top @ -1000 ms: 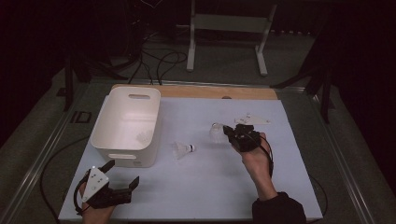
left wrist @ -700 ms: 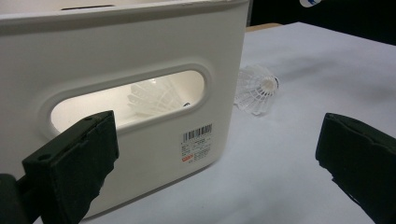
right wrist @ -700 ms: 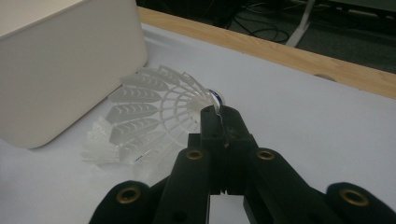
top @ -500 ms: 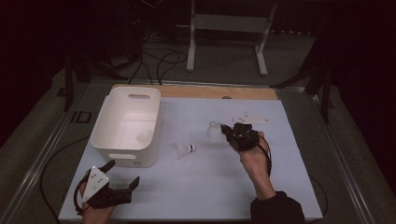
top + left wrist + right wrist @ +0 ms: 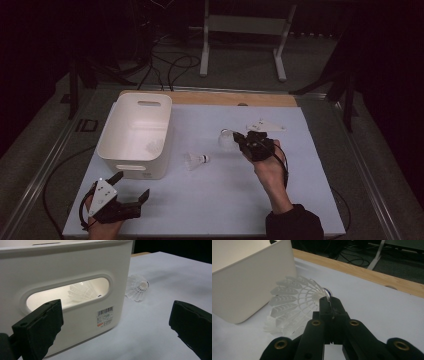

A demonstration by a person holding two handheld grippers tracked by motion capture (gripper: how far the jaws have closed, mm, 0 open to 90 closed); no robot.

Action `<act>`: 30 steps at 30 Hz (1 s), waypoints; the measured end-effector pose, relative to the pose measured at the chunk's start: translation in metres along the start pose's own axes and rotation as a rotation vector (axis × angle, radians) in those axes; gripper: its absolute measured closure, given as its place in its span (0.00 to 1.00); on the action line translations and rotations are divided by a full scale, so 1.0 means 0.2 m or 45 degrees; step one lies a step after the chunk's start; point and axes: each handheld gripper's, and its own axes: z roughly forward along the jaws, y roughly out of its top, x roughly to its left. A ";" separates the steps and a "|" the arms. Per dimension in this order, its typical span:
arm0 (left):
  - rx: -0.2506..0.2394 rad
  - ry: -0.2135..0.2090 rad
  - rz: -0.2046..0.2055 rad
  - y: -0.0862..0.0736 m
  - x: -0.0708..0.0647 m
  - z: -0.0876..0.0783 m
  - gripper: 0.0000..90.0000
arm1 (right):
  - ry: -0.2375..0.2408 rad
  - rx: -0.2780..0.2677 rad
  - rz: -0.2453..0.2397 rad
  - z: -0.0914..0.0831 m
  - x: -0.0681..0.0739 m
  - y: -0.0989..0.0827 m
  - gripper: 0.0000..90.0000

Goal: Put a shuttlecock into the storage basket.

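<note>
Left hand-held gripper (image 5: 131, 189) with jaws spread wide, empty, at the bench's (image 5: 220, 210) near edge facing the white bin (image 5: 135, 134), a loose shuttlecock (image 5: 196, 160) lying mid-bench, right hand-held gripper (image 5: 239, 139) clenched on a second shuttlecock (image 5: 294, 305), farther back, right of the bin
</note>
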 end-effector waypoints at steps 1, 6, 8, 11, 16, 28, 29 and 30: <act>0.000 -0.001 0.000 0.00 0.00 0.00 0.00 | 0.003 0.000 -0.002 0.00 0.00 0.00 1.00; 0.000 0.000 0.000 0.00 0.00 0.00 0.00 | 0.000 -0.001 -0.010 0.00 0.02 0.01 1.00; 0.001 0.000 0.001 0.00 0.00 0.00 0.00 | 0.003 0.000 -0.012 0.00 0.02 0.02 1.00; 0.001 0.000 0.001 0.00 0.00 0.00 0.00 | 0.007 -0.008 -0.011 0.01 0.02 0.03 1.00; 0.001 0.001 0.000 0.00 0.00 0.00 0.00 | 0.006 -0.012 -0.015 0.01 0.04 0.04 1.00; 0.002 0.001 0.000 0.00 0.00 0.00 0.00 | 0.023 -0.031 -0.022 0.01 0.06 0.07 1.00; 0.002 0.001 0.000 0.00 0.00 0.00 0.00 | 0.022 -0.031 -0.022 0.01 0.06 0.07 1.00; 0.001 0.001 0.000 0.00 0.00 0.00 0.00 | 0.027 -0.032 -0.021 0.02 0.06 0.07 1.00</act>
